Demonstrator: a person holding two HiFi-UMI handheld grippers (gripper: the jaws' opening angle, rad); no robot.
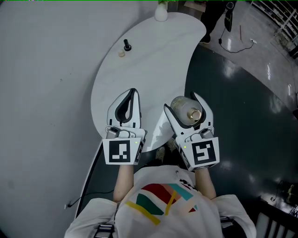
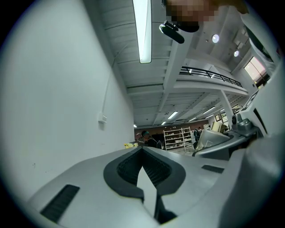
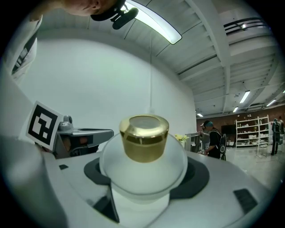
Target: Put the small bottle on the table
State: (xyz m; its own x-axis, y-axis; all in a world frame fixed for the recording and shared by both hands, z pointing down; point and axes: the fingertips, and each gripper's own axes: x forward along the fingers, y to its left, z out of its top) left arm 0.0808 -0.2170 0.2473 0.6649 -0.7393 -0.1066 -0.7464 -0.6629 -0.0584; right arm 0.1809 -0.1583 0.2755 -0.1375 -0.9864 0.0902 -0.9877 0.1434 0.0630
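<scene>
The small bottle (image 1: 185, 110) is a frosted round one with a gold cap (image 1: 194, 114). My right gripper (image 1: 182, 103) is shut on it and holds it in the air over the near end of the white curved table (image 1: 153, 65). In the right gripper view the bottle (image 3: 142, 167) sits between the dark pads (image 3: 198, 176) with its cap (image 3: 144, 137) pointing up toward the ceiling. My left gripper (image 1: 133, 92) hovers beside it to the left, shut with nothing in it. In the left gripper view, that gripper's (image 2: 143, 150) tips meet.
A small black object (image 1: 126, 45) and a pale bit (image 1: 121, 54) lie on the table's far left part. A white vase (image 1: 161, 13) stands at the far end. A grey wall runs along the left and a dark floor (image 1: 233, 121) lies to the right.
</scene>
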